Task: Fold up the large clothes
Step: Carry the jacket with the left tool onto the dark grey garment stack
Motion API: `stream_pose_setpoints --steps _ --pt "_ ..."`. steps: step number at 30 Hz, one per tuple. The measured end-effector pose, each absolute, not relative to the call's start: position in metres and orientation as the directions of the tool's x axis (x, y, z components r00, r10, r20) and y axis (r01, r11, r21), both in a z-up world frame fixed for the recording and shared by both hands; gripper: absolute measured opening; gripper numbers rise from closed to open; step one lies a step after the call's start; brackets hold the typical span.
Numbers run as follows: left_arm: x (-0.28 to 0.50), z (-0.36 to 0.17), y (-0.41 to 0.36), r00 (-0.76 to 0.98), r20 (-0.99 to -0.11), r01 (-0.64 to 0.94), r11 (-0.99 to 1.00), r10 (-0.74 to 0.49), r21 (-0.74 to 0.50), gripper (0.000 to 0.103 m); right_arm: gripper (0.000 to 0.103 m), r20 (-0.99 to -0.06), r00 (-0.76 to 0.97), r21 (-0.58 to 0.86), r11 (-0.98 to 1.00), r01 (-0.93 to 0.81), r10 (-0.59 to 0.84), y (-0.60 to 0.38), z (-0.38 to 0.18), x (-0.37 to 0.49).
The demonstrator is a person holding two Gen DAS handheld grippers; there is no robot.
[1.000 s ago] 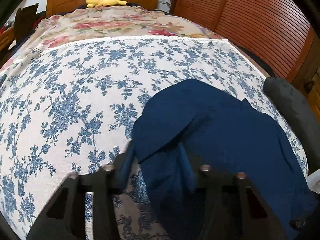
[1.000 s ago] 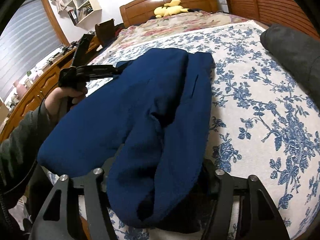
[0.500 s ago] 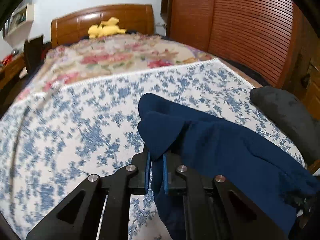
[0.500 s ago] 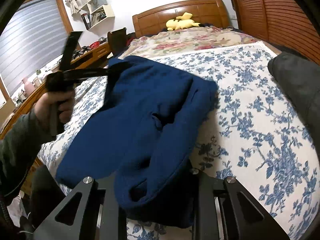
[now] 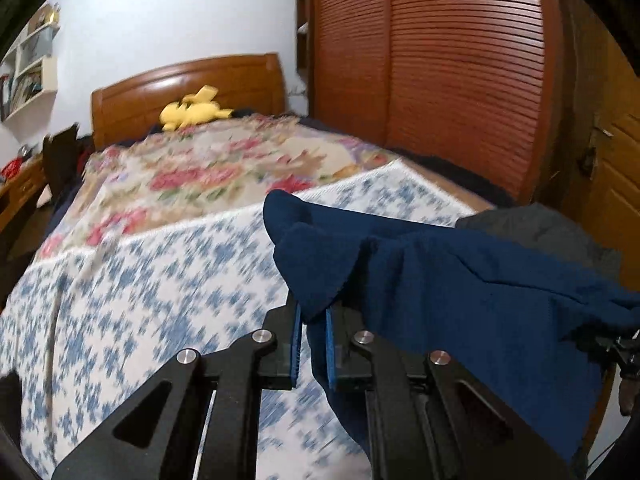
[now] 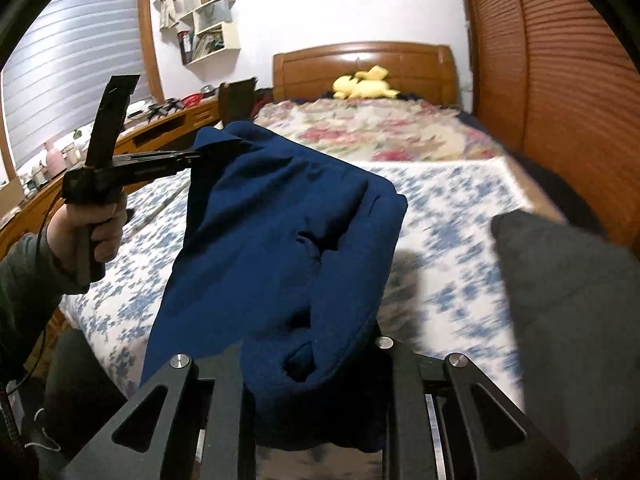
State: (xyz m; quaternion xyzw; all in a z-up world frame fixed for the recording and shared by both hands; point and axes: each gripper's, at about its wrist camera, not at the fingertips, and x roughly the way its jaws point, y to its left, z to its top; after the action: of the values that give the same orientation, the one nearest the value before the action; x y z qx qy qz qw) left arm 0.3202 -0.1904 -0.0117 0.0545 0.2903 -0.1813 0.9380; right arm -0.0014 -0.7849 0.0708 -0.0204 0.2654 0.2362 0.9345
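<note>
A dark blue garment (image 6: 280, 248) hangs lifted above the bed, stretched between both grippers. My left gripper (image 5: 313, 320) is shut on one corner of the blue garment (image 5: 460, 292), its blue pads pinching the cloth. The left gripper also shows in the right wrist view (image 6: 196, 157), held by a hand at the left. My right gripper (image 6: 312, 376) is shut on the garment's near edge; the cloth covers its fingertips. The right gripper's tip shows faintly at the far right of the left wrist view (image 5: 616, 346).
The bed carries a blue-flowered white sheet (image 5: 160, 280) and a red-flowered quilt (image 5: 224, 172). A dark grey garment (image 6: 560, 280) lies at the bed's right edge. A yellow plush toy (image 6: 364, 84) sits by the wooden headboard (image 6: 360, 64). A wooden wardrobe (image 5: 460, 72) stands right, a desk (image 6: 168, 124) left.
Both grippers have shut on the blue garment and risen, lifting it off the sheet. The views have tilted up toward the headboard.
</note>
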Motion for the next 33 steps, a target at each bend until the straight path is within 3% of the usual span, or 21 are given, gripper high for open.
stream_pose_setpoints --steps 7,15,22,27,30,32,33 --pt "0.338 0.032 -0.295 0.777 -0.473 0.471 0.882 -0.415 -0.001 0.01 0.02 -0.464 0.835 -0.006 0.942 -0.335 0.294 -0.869 0.115 -0.007" --pt "0.355 0.048 -0.41 0.727 -0.432 0.585 0.811 -0.534 -0.017 0.01 0.02 -0.436 0.894 -0.092 0.983 -0.156 0.101 -0.97 0.148 -0.024" --pt "0.368 0.029 -0.49 0.658 -0.463 0.664 0.748 -0.594 -0.015 0.011 0.02 -0.458 0.888 -0.105 0.994 -0.023 -0.028 -1.015 0.133 -0.046" --pt "0.367 0.003 -0.522 0.621 -0.547 0.677 0.735 -0.561 0.014 0.014 0.036 -0.515 0.849 -0.089 0.992 0.088 -0.121 -1.031 0.097 -0.045" --pt "0.366 -0.004 -0.518 0.61 -0.58 0.67 0.742 -0.54 0.014 0.02 0.048 -0.527 0.835 -0.062 0.987 0.146 -0.156 -1.041 0.092 -0.049" --pt "0.361 -0.003 -0.509 0.607 -0.57 0.682 0.731 -0.553 0.016 0.048 0.058 -0.511 0.841 -0.059 0.984 0.169 -0.176 -1.043 0.097 -0.058" --pt "0.358 -0.002 -0.506 0.607 -0.565 0.688 0.726 -0.559 0.02 0.051 0.06 -0.504 0.842 -0.067 0.981 0.182 -0.19 -1.041 0.101 -0.06"
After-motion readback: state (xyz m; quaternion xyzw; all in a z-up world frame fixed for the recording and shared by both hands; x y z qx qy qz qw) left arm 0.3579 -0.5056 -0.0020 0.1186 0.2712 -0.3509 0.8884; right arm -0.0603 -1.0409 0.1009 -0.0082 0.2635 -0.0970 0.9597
